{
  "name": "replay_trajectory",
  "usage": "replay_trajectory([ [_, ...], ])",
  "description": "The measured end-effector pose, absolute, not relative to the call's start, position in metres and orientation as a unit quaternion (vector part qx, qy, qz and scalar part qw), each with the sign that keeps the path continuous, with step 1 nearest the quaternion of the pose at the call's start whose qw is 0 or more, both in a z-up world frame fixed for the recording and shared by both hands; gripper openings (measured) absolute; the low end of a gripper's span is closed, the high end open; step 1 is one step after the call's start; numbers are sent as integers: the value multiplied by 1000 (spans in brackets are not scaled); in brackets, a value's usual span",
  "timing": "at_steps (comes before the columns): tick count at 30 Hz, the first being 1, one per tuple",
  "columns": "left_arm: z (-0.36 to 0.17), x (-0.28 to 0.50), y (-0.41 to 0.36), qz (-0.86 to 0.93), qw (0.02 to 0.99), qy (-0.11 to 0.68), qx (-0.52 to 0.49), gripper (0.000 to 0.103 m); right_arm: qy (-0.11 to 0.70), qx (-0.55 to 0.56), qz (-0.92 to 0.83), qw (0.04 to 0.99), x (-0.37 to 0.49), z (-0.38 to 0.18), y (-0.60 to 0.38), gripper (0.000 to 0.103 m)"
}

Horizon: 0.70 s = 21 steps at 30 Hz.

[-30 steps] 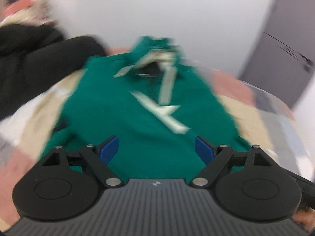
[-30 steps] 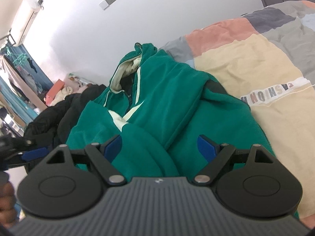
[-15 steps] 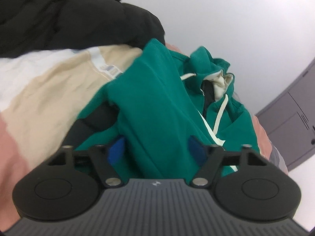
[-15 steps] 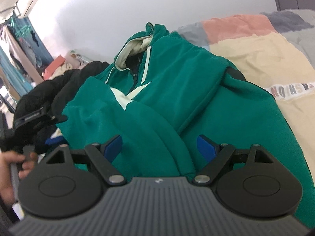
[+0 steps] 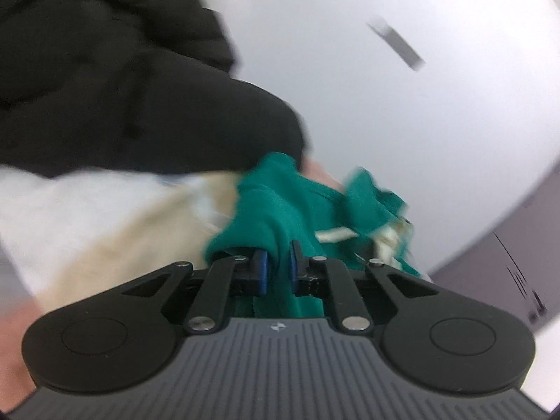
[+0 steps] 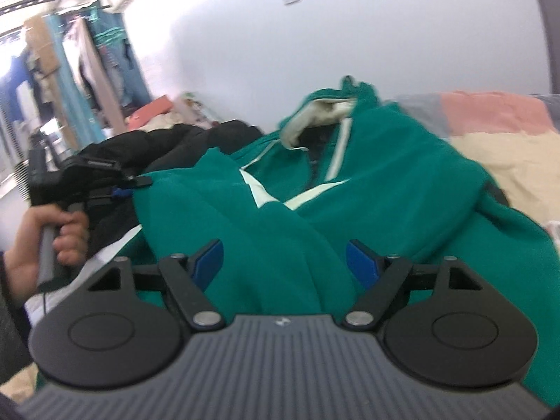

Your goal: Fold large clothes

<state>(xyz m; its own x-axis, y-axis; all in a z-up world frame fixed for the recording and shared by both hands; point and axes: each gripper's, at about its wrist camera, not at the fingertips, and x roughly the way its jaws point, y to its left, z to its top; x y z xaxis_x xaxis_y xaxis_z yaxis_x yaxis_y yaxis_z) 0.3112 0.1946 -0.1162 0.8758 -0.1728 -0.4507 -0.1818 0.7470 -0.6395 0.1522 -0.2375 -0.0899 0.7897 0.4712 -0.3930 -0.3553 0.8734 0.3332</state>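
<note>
A large green hoodie (image 6: 392, 182) with cream stripes and a cream-lined hood lies on the patchwork bedspread (image 6: 497, 147). One sleeve is folded across its front. In the left wrist view my left gripper (image 5: 278, 267) is shut on a fold of the green hoodie (image 5: 276, 206) at its left edge. The left gripper also shows in the right wrist view (image 6: 120, 192), held by a hand at the hoodie's left side. My right gripper (image 6: 283, 262) is open and empty, hovering over the folded sleeve near the lower part of the hoodie.
A black padded jacket (image 5: 115, 91) is heaped on the bed left of the hoodie, and shows too in the right wrist view (image 6: 168, 147). A white wall (image 6: 385, 35) runs behind the bed. Hanging clothes (image 6: 87, 66) fill the far left. A grey wardrobe door (image 5: 511, 252) stands at right.
My left gripper has moved in to the hoodie's left edge and closed on a fold of it. My right gripper has stayed open over the hoodie, shifting slightly.
</note>
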Motion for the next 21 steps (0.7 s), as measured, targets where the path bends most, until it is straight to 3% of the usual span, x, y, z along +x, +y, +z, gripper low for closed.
replay_trajectory([
  [2,-127,314,210,31,902,257,-347,14,245,103,229,936,155,-94,-224,67],
  [6,-152,321,226,56,894,284,-343,15,250,60,238,937,164,-104,-201,60],
  [10,-150,321,225,52,898,287,-329,19,262,35,232,936,172,-117,-193,58],
  [14,-136,307,220,57,904,291,-308,52,283,63,228,929,181,-124,-201,58],
  [15,-130,302,217,59,909,286,-296,57,284,73,227,929,181,-123,-204,58],
  [21,-95,261,185,44,940,268,-204,57,260,71,223,937,172,-112,-210,58],
])
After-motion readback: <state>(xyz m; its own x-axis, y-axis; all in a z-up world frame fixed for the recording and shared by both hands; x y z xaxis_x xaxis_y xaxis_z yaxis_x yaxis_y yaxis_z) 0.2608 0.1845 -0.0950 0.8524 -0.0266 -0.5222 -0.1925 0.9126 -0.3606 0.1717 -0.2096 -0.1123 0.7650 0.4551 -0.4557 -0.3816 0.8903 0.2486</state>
